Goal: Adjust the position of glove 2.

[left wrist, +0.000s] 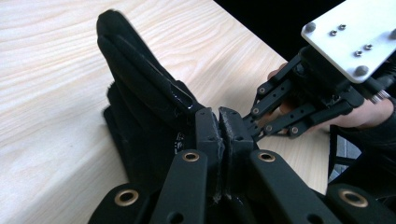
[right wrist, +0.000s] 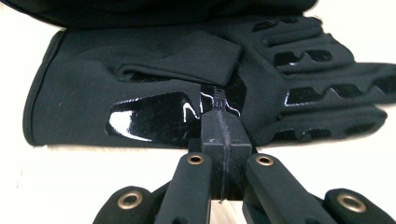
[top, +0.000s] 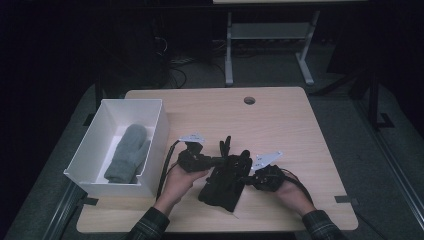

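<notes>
My left gripper (left wrist: 219,116) has its two jaws pressed together, and between the pads I pinch a fold of the black glove (left wrist: 140,88). In the left gripper view one part of the glove stands up tilted from my jaws toward the upper left, with a shiny black strip along its edge, and the rest hangs down to the wooden table (left wrist: 42,107). My right gripper (right wrist: 223,122) is also closed, pad against pad. Its tips lie at the edge of the glove (right wrist: 154,74), on a glossy black patch, and a thin black tag of the glove sticks out just above the tips. Whether this gripper really holds fabric or only touches it, I cannot tell.

In the right gripper view the glove lies flat before my jaws, the cuff at the left and the fingers with shiny stripes at the right.

In the high view both of my grippers meet over the glove (top: 222,187), the left gripper (top: 216,161) from the left and the right gripper (top: 246,176) from the right. The glove is on the near middle of the table (top: 280,120), with some fingers lifted up.

At the left edge of the table stands a white box (top: 157,130), and a grey mitten (top: 128,152) lies inside it, well apart from the glove.
</notes>
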